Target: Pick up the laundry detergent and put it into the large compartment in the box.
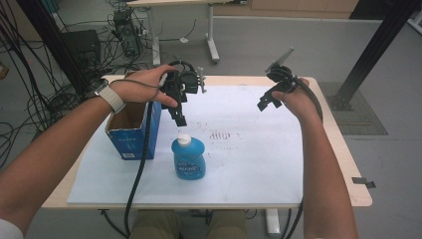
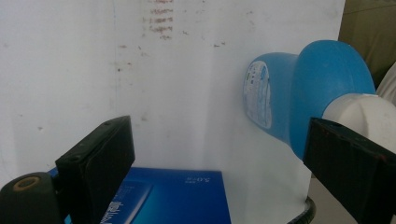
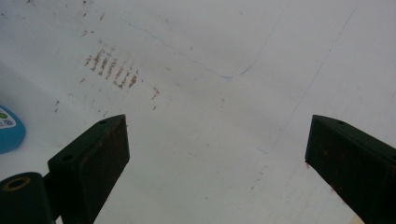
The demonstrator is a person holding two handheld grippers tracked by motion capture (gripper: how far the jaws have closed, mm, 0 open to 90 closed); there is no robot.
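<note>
White tabletop (image 1: 249,164): blue bottle (image 1: 188,158) beside box (image 1: 130,130); both hand-held grippers spread, holding nothing.

My left wrist wears a watch (image 1: 110,95) on a pale band; a white sleeve edge (image 1: 9,230) shows. Both my grippers, left gripper (image 1: 180,115) and right gripper (image 1: 266,101), are black with thick black cables. Their pads (image 3: 91,158) carry rusty smudges.

Both tongs (image 1: 180,118) (image 1: 265,102) raised, agape.
</note>
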